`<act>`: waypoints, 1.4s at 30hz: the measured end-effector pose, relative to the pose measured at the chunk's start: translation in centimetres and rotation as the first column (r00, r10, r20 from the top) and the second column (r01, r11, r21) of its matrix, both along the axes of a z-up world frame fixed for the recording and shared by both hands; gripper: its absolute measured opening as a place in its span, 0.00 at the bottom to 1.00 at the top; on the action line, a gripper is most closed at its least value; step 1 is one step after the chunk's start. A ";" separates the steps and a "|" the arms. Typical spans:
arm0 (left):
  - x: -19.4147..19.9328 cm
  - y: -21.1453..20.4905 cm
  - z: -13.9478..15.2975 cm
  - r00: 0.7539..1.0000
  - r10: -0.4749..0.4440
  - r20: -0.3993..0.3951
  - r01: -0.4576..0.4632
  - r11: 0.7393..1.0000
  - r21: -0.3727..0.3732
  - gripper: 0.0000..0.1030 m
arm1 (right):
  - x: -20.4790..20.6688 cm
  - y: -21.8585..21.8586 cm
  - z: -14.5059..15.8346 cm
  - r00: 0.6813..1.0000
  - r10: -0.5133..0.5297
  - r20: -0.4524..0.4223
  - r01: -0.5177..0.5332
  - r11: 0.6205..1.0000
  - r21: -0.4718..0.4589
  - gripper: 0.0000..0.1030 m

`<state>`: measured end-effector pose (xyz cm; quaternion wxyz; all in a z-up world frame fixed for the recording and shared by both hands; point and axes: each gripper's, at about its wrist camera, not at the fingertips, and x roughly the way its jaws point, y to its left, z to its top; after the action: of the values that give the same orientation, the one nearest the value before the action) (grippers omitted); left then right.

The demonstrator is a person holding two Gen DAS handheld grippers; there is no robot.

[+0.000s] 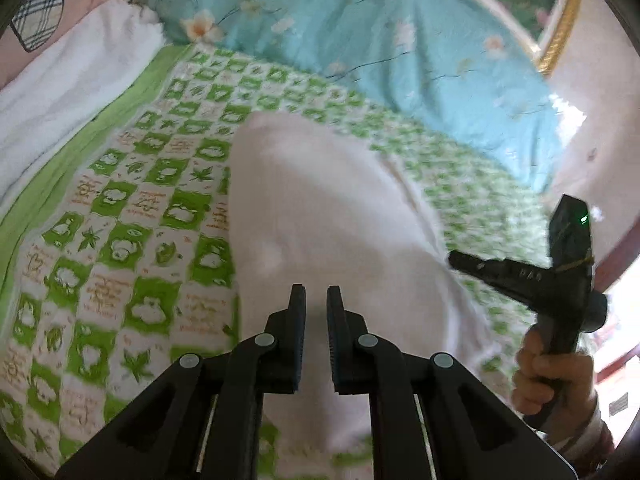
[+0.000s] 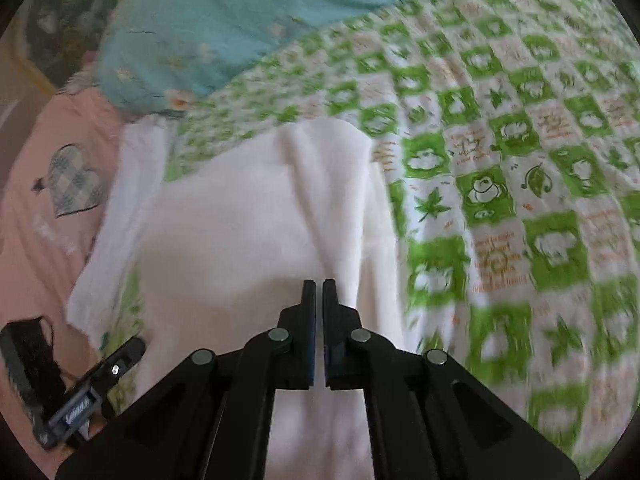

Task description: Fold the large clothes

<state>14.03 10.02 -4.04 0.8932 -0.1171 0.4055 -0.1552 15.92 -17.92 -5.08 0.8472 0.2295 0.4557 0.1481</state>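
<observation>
White garment [image 1: 320, 216] lies folded on the green checked bedspread [image 1: 132, 208], long axis running near to far — directly beneath both grippers. Left gripper [image 1: 316, 300]: jaws narrowly parted, nothing between them. Right gripper [image 2: 319, 292]: nearly shut, empty, equally close.

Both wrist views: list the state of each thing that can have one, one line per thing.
white garment: folded narrow, lying on the bed, creased.
left gripper: slightly open, nothing between the fingers, above the garment.
right gripper: shut, empty.
checked green sheet: spread flat under the garment.
blue floral quilt: bunched up at the far end of the bed.
</observation>
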 end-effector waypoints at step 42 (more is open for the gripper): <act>-12.1 -0.1 -4.0 0.989 0.102 -0.103 -0.066 0.949 0.307 0.80 | -16.9 1.4 1.1 0.991 0.130 0.024 -0.121 0.963 -0.239 0.75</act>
<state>1.98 9.90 -8.04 0.8809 -0.0050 0.4710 -0.0459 -0.93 -16.50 -3.94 0.8662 0.0943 0.4671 0.1506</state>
